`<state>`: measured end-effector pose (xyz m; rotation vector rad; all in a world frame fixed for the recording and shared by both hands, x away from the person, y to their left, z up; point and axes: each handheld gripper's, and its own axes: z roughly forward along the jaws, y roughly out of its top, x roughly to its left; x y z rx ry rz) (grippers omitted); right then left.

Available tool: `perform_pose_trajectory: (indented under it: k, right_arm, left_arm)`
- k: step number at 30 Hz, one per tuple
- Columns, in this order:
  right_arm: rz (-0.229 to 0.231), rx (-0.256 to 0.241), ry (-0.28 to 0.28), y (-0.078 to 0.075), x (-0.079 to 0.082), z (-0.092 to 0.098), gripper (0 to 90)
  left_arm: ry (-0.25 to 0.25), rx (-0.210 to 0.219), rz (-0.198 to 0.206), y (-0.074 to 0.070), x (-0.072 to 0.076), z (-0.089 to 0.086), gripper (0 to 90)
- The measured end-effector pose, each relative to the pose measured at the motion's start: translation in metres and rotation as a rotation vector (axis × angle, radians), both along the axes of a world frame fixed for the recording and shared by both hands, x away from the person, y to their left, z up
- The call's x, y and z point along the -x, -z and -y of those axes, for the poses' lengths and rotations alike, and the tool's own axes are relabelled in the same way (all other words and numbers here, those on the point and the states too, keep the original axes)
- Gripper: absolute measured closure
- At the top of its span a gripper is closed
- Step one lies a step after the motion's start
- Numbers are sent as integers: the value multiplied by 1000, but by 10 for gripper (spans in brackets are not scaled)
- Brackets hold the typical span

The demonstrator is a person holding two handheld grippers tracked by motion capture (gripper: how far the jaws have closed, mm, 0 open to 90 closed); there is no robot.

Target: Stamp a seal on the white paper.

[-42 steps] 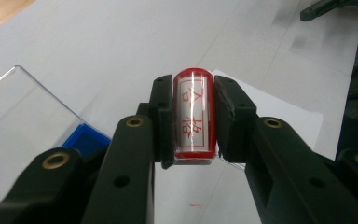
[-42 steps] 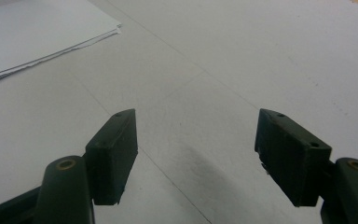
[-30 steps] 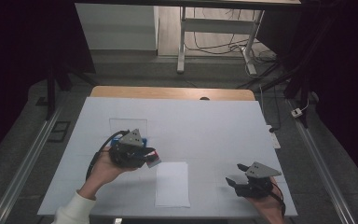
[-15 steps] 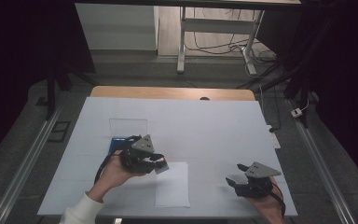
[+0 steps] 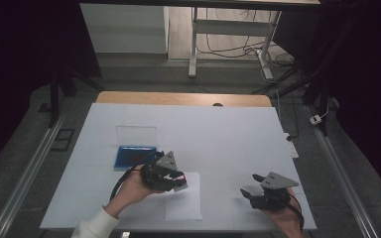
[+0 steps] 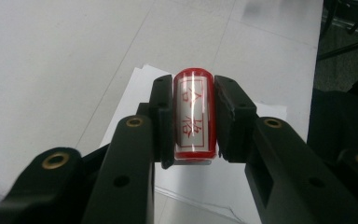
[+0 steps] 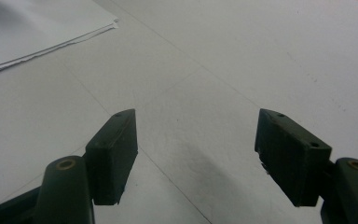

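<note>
Red cylindrical stamp [image 5: 180, 184] hangs over the white paper sheets [image 5: 184, 202] at lower centre of the high view; blue ink pad [image 5: 134, 156] upper left. Left gripper [image 6: 193, 116] fingers pinch it on its curved sides; it could roll askew and smear. Right gripper [image 7: 196, 156] fingers spread over bare worktop [image 7: 242, 70].

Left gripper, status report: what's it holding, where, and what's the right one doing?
Left gripper shut on red stamp, over the paper stack. Right gripper open, idle on table. Open ink pad case behind, nothing blocking.
</note>
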<state>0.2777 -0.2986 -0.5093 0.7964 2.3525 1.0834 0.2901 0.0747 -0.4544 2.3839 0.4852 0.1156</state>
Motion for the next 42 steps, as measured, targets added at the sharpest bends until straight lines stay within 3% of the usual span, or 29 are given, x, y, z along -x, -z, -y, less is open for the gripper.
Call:
perform_pose_trajectory:
  k: [18, 42]
  right_arm:
    - [-2, 3, 0, 0, 0, 0, 293]
    - [-3, 5, 0, 0, 0, 0, 292]
  left_arm:
    - [10, -79, -3, 22, 1, 21, 701]
    - [4, -104, 9, 33, -1, 25, 701]
